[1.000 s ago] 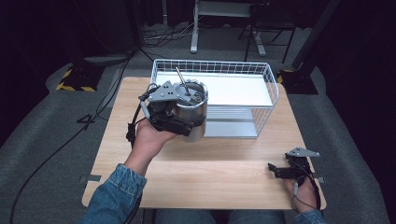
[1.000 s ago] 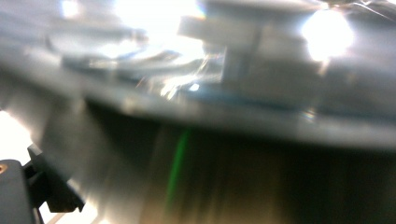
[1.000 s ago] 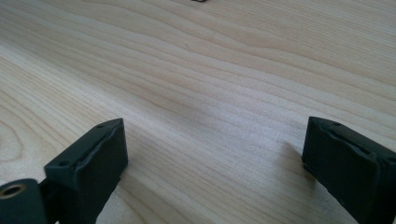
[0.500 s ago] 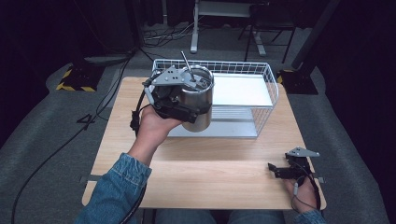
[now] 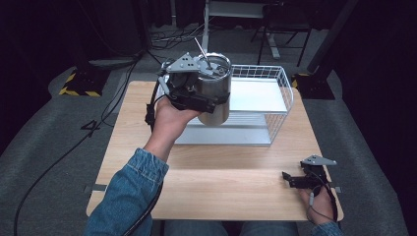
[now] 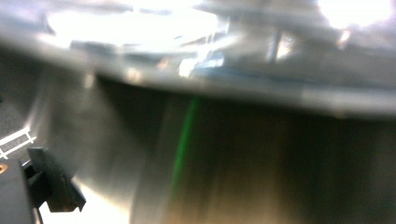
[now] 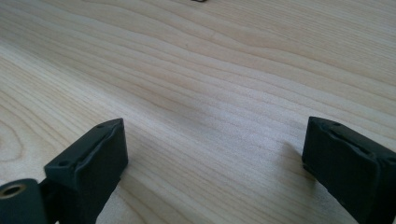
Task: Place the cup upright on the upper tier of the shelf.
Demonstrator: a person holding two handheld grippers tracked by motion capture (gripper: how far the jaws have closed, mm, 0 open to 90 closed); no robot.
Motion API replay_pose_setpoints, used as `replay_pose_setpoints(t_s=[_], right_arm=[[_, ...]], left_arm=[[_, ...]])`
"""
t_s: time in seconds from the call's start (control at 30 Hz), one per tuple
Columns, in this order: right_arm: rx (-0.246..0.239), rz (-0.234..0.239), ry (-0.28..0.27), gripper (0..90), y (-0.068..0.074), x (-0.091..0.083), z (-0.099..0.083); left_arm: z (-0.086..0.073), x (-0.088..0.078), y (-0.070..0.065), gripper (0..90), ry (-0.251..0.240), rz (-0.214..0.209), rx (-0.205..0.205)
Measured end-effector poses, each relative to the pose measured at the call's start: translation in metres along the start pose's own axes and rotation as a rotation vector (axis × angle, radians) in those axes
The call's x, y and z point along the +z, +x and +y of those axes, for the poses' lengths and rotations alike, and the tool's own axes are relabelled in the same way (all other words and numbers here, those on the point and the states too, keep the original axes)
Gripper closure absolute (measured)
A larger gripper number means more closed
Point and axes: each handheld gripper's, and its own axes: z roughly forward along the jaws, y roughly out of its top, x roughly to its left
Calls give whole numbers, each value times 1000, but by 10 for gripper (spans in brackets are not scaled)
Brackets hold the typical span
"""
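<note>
A stainless steel cup (image 5: 217, 93) with a thin metal rod (image 5: 199, 49) standing in it hangs upright in the air over the left end of the white wire basket (image 5: 287, 96). My left gripper (image 5: 204, 101) is shut on the cup's side, held from the left by a hand in a denim sleeve. The left gripper view is blurred, showing the cup's wall (image 6: 233, 154) close up and one black finger (image 6: 53, 186) at the lower left. My right gripper (image 5: 290, 179) rests low on the wooden table (image 5: 221, 167) at the near right, open, with bare wood between its fingers (image 7: 88, 158).
The basket stands at the table's far middle with a white board (image 5: 255, 96) inside it. A cable (image 5: 54, 162) trails off the table's left side across the grey floor. A yellow-black striped block (image 5: 78, 81) lies on the floor at far left.
My left gripper has raised the cup and carried it farther away and to the right, above the basket's left end. The right gripper has stayed put.
</note>
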Motion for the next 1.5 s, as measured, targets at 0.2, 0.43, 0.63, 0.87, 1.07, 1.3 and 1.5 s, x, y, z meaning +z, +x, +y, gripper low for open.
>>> replay_pose_setpoints(t_s=[0.2, 0.43, 0.63, 0.87, 1.07, 1.3, 1.5], right_arm=[[0, 0, 0, 71, 0, 0, 0], [0, 0, 0, 71, 0, 0, 0], [2, -1, 0, 71, 0, 0, 0], [2, 0, -1, 71, 0, 0, 0], [3, 0, -1, 71, 0, 0, 0], [3, 0, -1, 71, 0, 0, 0], [-1, -1, -1, 71, 0, 0, 0]], left_arm=[[5, 8, 5, 36, -7, 3, -14], [19, 23, 11, 36, -20, 11, -6], [30, 36, 13, 36, -38, 28, 13], [39, 51, 18, 36, -48, 44, 12], [40, 63, 25, 36, -57, 81, -5], [42, 76, 35, 36, -63, 104, -10], [35, 85, 44, 36, -35, 115, -7]])
